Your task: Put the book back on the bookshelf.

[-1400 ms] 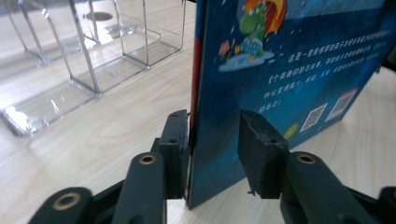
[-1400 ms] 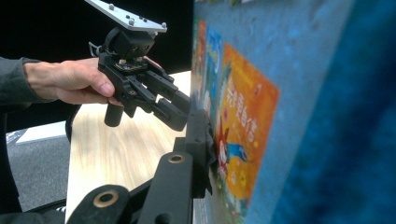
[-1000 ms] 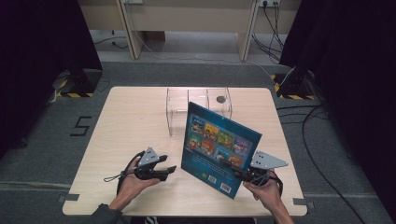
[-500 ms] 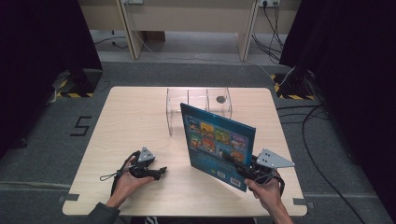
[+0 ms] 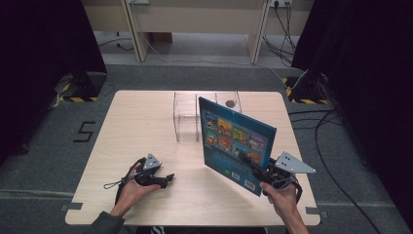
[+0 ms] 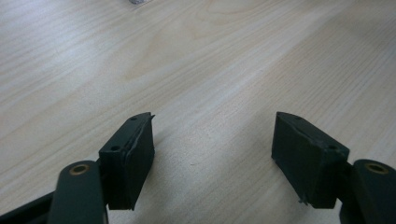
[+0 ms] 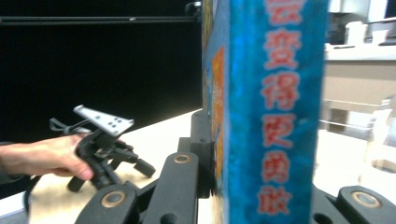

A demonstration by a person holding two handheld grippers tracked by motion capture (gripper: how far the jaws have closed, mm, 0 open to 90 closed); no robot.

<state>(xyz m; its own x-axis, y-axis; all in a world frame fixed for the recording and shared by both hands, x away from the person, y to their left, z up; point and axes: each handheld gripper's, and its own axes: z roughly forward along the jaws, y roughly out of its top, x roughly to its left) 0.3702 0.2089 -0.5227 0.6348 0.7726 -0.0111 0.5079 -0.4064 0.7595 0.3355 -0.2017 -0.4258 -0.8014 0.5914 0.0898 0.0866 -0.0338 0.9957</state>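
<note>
A blue picture book point(image 5: 234, 141) stands tilted above the table's right front, its lower edge clamped in my right gripper point(image 5: 254, 169), which is shut on it. In the right gripper view the book's spine point(image 7: 271, 93) with red characters rises between the jaws of this gripper point(image 7: 261, 179). My left gripper point(image 5: 165, 179) lies low over the wood at the front left, apart from the book. Its jaws have just been opening. In the left gripper view the left gripper point(image 6: 212, 140) is open over bare tabletop, with nothing between the pads.
A clear plastic rack point(image 5: 192, 117) with upright dividers stands at the back middle of the wooden table point(image 5: 126, 126), just behind the book. A small dark round thing point(image 5: 230, 103) lies in its right section. Dark curtains and cables surround the table.
The book has swung a little in the right gripper, its top corner now higher and nearer the rack. The left gripper's jaws stand wider apart than before.
</note>
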